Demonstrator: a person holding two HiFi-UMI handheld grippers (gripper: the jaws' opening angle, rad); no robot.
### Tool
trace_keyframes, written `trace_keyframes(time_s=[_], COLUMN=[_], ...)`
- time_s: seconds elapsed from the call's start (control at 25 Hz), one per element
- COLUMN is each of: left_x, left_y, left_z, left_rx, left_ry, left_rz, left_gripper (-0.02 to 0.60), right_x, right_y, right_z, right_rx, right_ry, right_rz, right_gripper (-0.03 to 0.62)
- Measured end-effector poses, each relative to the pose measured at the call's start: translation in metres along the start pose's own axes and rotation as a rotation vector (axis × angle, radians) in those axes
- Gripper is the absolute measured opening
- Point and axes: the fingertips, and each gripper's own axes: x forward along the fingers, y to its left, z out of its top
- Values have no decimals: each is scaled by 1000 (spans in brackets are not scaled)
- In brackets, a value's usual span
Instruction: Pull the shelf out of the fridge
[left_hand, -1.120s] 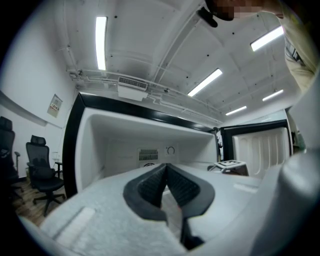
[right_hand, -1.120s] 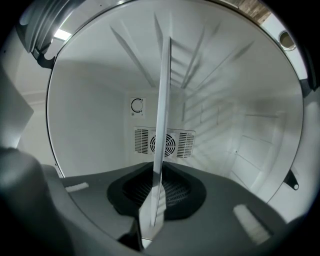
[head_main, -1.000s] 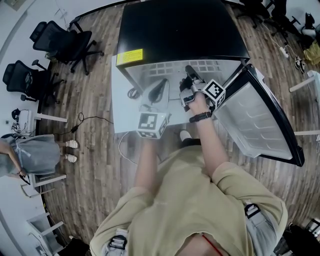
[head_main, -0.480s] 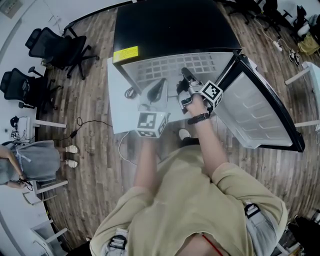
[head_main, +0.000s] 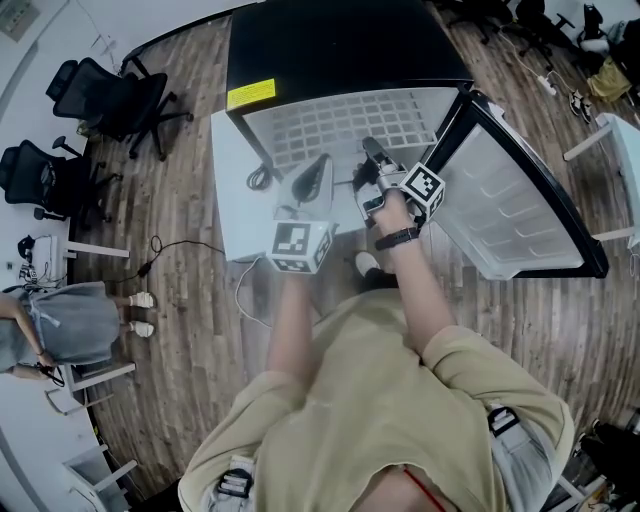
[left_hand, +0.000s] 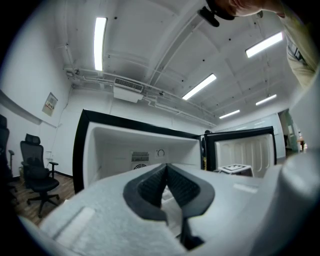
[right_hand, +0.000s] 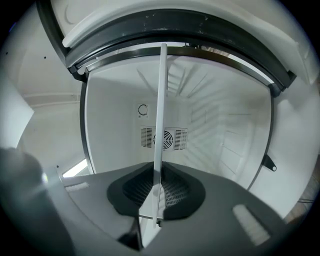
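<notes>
A white grid shelf (head_main: 340, 125) sticks out of the front of the black-topped fridge (head_main: 340, 45), whose door (head_main: 510, 200) stands open to the right. My right gripper (head_main: 370, 150) is rolled on its side and shut on the shelf's front edge. In the right gripper view the shelf (right_hand: 161, 100) runs edge-on as a thin white line into the jaws of the right gripper (right_hand: 156, 192). My left gripper (head_main: 320, 170) is at the shelf's front left. Its pads meet at the tips of the left gripper (left_hand: 166, 172), and I cannot tell whether it touches the shelf.
The white fridge interior has a fan grille (right_hand: 165, 138) on its back wall. Two black office chairs (head_main: 110, 95) stand on the wooden floor to the left. A person (head_main: 60, 325) stands at the far left, and a cable (head_main: 170, 250) lies on the floor.
More of the grid shelf shows in front of the fridge than a second ago. Both grippers have drawn back toward my body, with the right one's grip unchanged.
</notes>
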Motion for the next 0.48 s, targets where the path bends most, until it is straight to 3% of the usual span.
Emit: trace_keyframes(time_s=[0.48], left_x=[-25], left_y=[-10], left_z=[8], left_rx=[0], left_ry=[-14], left_rz=[-30], left_gripper=[3], right_x=[-32], right_y=[5], right_z=[-13], right_rx=[20], right_ry=[-25], right_rz=[5], right_gripper=[38])
